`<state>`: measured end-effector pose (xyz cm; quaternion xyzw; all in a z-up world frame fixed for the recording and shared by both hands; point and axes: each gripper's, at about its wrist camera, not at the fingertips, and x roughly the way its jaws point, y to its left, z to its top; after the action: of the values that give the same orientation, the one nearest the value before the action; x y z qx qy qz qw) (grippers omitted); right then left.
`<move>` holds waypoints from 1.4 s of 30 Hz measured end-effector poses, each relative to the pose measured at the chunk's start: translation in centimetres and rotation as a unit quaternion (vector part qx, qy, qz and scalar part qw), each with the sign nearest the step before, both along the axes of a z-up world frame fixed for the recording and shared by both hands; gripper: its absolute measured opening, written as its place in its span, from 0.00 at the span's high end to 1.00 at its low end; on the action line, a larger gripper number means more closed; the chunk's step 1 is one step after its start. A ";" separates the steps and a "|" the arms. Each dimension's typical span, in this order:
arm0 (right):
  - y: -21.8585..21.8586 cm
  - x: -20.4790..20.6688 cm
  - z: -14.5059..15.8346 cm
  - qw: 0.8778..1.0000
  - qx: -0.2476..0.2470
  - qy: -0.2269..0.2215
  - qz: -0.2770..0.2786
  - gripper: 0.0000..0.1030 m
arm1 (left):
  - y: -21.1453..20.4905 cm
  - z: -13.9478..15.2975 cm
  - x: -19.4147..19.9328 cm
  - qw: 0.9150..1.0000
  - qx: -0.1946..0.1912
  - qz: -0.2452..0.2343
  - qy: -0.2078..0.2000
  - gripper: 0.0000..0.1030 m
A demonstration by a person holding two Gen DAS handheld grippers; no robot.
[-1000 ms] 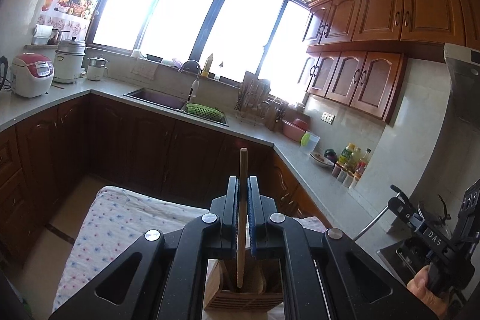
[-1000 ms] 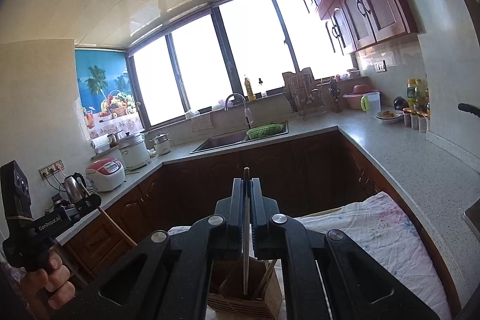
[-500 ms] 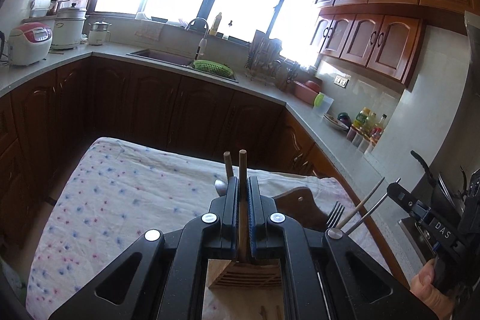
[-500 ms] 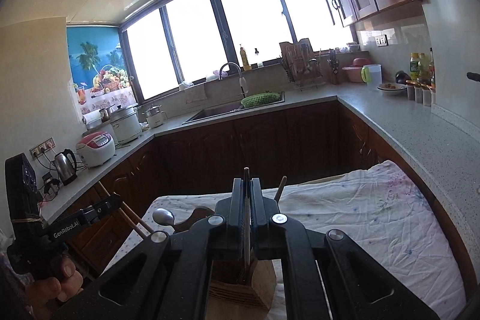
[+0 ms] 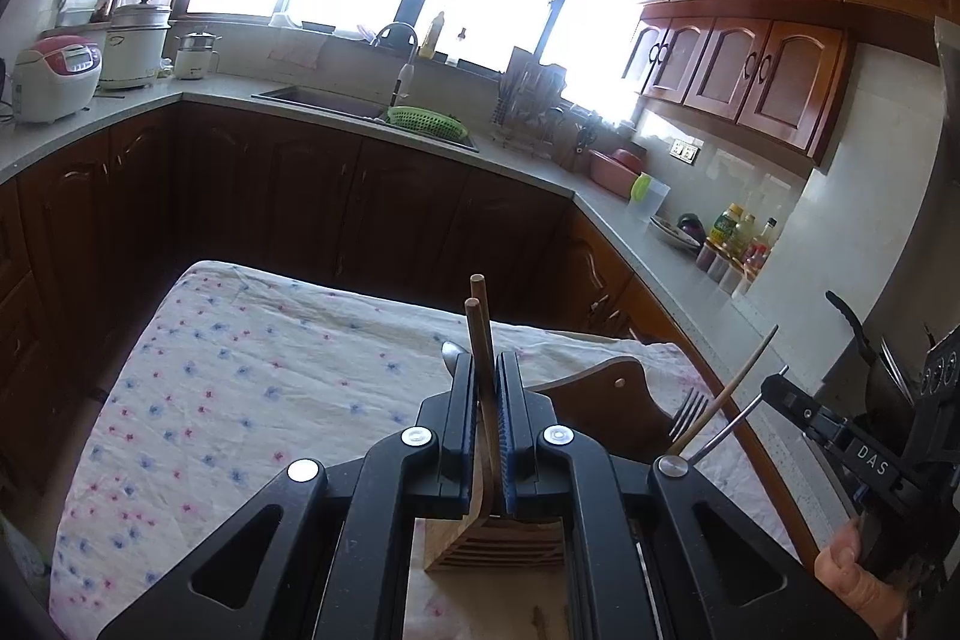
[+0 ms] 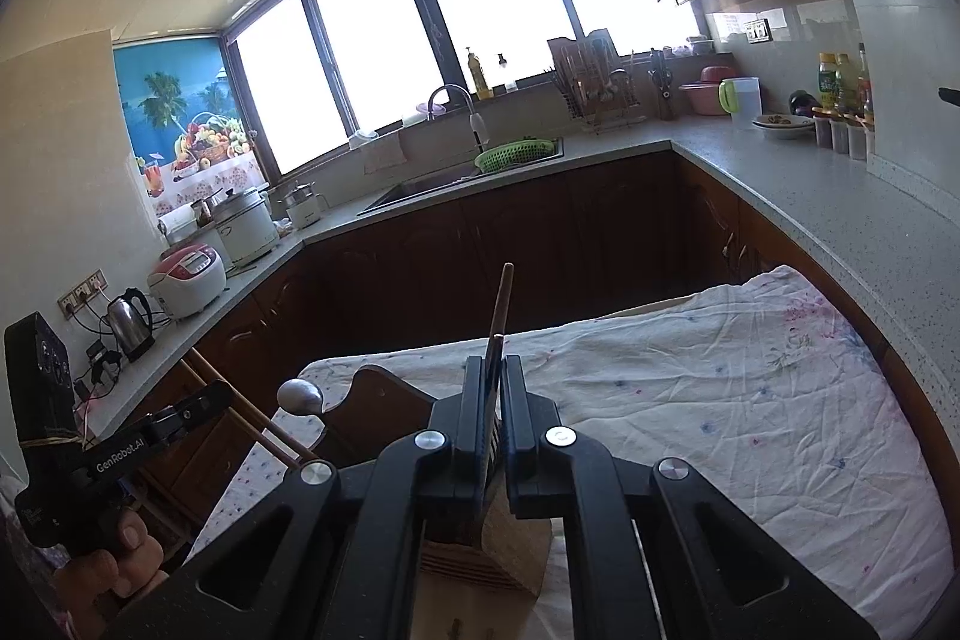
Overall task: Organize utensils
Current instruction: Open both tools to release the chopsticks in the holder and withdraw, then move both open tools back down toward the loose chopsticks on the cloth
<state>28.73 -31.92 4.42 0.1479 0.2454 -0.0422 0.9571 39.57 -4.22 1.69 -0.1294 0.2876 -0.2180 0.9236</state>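
Both claws pinch utensils above the wooden holder (image 5: 495, 544) at frame bottom: left claw (image 5: 486, 436) chopsticks (image 5: 478, 334), right claw (image 6: 493, 430) a thin utensil (image 6: 501, 304); neither released yet.

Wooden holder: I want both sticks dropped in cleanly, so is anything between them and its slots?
Nothing visible blocks them. The left gripper pinches chopsticks right above the wooden holder; the right gripper pinches one chopstick over it too.
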 end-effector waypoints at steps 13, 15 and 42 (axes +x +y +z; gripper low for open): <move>-1.3 -2.6 1.3 0.998 0.042 -0.046 -0.011 0.40 | 3.6 1.1 -4.7 0.999 -0.034 0.022 -0.007 0.24; -1.6 -3.6 2.0 0.997 0.048 -0.064 -0.016 0.18 | 4.7 0.9 -5.9 0.998 -0.041 0.042 -0.008 0.11; 0.6 -16.0 -2.3 0.997 0.079 -0.016 -0.017 0.00 | 9.4 -0.3 -18.6 0.997 -0.011 0.076 0.019 0.01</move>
<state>12.73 -31.32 2.15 0.2282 0.2306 -0.0363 0.9452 20.95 5.20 1.40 -0.1650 0.2917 -0.1483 0.9304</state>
